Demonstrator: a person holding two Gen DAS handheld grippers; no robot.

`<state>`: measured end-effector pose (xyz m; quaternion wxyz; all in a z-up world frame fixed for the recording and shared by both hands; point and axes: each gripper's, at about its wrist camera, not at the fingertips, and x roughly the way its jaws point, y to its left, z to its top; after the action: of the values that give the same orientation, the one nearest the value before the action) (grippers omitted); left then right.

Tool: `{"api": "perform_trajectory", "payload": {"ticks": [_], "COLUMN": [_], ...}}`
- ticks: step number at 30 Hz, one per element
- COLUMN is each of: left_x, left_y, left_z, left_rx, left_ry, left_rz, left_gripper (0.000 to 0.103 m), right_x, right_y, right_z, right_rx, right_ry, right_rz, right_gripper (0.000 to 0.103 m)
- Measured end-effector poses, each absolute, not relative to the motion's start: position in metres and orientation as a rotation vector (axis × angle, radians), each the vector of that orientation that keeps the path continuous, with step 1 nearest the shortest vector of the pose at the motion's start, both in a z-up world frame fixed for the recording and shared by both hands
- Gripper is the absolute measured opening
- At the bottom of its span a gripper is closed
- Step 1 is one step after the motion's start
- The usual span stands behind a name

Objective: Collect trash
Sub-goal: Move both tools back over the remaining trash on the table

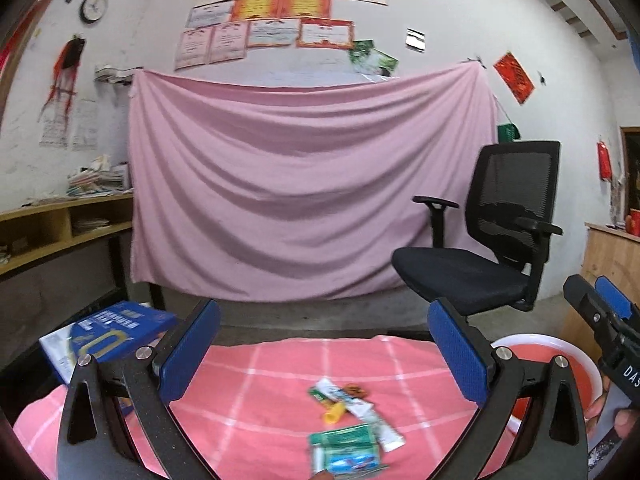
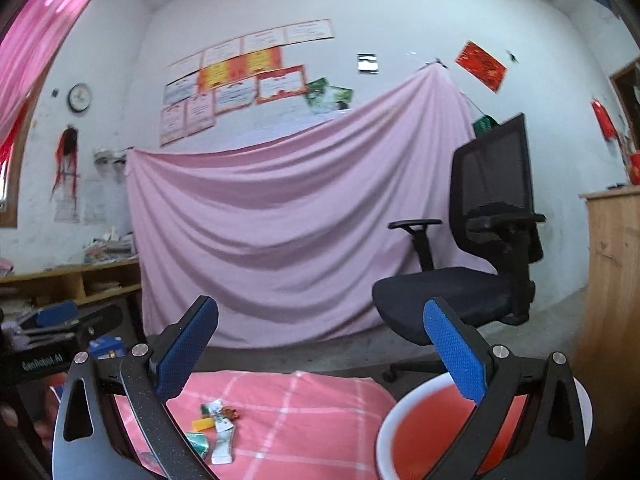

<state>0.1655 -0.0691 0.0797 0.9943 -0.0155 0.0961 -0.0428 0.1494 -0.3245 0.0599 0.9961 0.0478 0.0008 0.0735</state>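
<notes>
The trash (image 1: 352, 420), wrappers and a tube, lies clustered on the pink checked cloth (image 1: 280, 376), within easy reach. Both the left hand-held gripper (image 1: 324, 344) and the right hand-held gripper (image 2: 320, 344) hang above with jaws apart and empty, probably readying a pick, and the red basin (image 2: 432, 432) sits just beside the cloth, likely to receive it.

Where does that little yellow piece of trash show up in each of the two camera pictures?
Left wrist view: the yellow piece lies low and centre, on the pink checked cloth, between the fingers.
Right wrist view: it lies lower left, by the left finger.
Shared landmark: the black office chair, right of centre in both.
</notes>
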Motion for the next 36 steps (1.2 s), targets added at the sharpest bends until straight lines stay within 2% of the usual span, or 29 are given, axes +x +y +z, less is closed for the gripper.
{"api": "perform_trajectory", "payload": {"ticks": [11,23,28,31,32,34,36], "left_x": [0.153,0.187,0.198,0.203,0.205,0.208,0.212], "left_y": [-0.022,-0.02,-0.018,-0.02,-0.022,-0.028,-0.033], "left_z": [0.052,0.013,0.0,-0.004,-0.005,-0.01,-0.013], "left_rx": [-0.05,-0.037,-0.075,-0.084,-0.083,-0.074,-0.069], "left_ry": [0.229,0.496,0.612,0.663,0.68,0.726,0.764], "left_rz": [-0.014,-0.041,-0.08,-0.119,-0.135,-0.177,-0.208], "left_gripper": [0.102,0.101,0.1,0.09,0.084,0.075,0.064], "right_x": [0.156,0.184,0.197,0.207,0.211,0.217,0.222], "right_y": [-0.288,-0.267,-0.267,-0.264,-0.263,-0.26,-0.258], "right_z": [0.049,0.026,0.018,0.01,0.008,0.003,-0.002], "right_rx": [-0.012,-0.056,-0.053,-0.063,-0.067,-0.081,-0.089], "right_ry": [0.031,0.236,0.336,0.426,0.457,0.51,0.555], "right_rz": [0.216,0.253,0.265,0.265,0.275,0.283,0.294], "right_gripper": [0.103,0.103,0.089,0.086,0.078,0.069,0.067]}}
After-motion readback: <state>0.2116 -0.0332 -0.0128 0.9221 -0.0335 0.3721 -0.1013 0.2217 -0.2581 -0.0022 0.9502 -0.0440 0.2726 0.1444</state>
